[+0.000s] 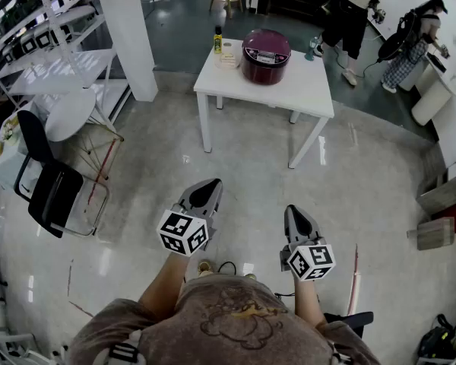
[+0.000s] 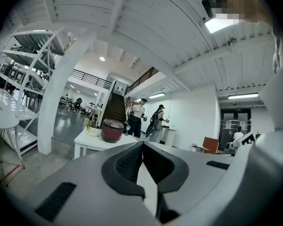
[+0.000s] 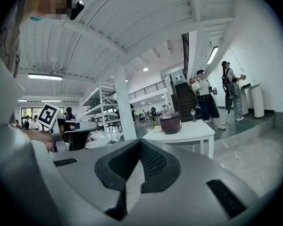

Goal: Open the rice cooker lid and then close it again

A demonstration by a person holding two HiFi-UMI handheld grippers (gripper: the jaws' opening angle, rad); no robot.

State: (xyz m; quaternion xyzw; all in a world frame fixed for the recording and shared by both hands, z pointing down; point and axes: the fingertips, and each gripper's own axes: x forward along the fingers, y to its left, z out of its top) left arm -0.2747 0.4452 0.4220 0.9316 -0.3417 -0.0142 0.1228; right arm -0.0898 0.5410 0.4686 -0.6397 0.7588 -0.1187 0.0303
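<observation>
The dark red rice cooker (image 1: 265,55) stands with its lid down on a white table (image 1: 308,93), far ahead across the floor. My left gripper (image 1: 207,189) and right gripper (image 1: 295,214) are held side by side in front of the person's body, well short of the table, both shut with nothing in them. In the left gripper view the left gripper (image 2: 142,145) has its jaws meeting, and the rice cooker (image 2: 112,130) is small in the distance on the table (image 2: 87,141). The right gripper (image 3: 140,143) points level toward the rice cooker (image 3: 170,123) on the table (image 3: 194,131).
A bottle (image 1: 218,39), a small bowl (image 1: 228,58) and a small lamp-like item (image 1: 311,49) share the table. A white pillar (image 1: 129,36) stands left of it. A black chair (image 1: 53,196), round table (image 1: 70,112) and shelving (image 1: 38,29) fill the left. Two people (image 1: 351,14) stand behind the table; boxes (image 1: 443,196) sit right.
</observation>
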